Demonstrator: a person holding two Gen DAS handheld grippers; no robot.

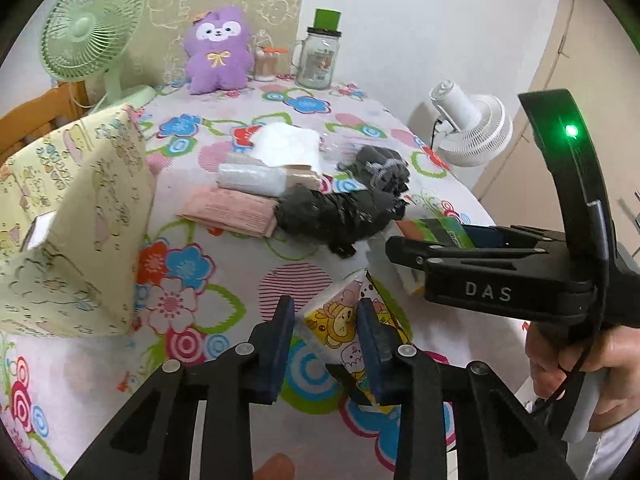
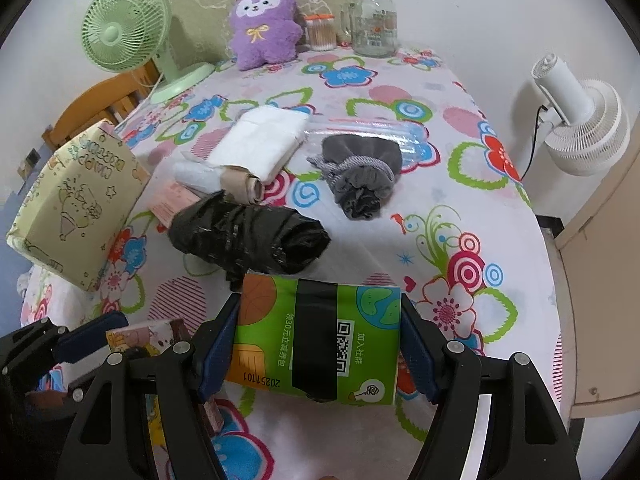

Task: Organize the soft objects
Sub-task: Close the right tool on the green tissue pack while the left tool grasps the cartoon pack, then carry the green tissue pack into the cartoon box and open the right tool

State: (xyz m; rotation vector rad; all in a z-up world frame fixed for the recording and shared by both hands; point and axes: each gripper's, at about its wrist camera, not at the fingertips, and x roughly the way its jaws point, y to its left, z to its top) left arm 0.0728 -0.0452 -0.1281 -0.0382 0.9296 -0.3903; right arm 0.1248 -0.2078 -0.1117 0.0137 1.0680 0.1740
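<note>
Flowery cloth covers the desk [image 2: 460,240] under my fingers; my left fingers [image 1: 326,344] are squeezed on a cartoon tissue pack [image 1: 340,328]; my right fingers [image 2: 320,344] are clamped on a green tissue pack [image 2: 316,336]. I think both packs should go in the yellow box [image 1: 80,216], off to the left of my left fingers; I should lift gently and not squash them. Past my fingers lie a black bundle [image 2: 248,236], a grey pouch [image 2: 360,176] and a purple plush toy [image 2: 262,24]; two fans stand by the white wall.
</note>
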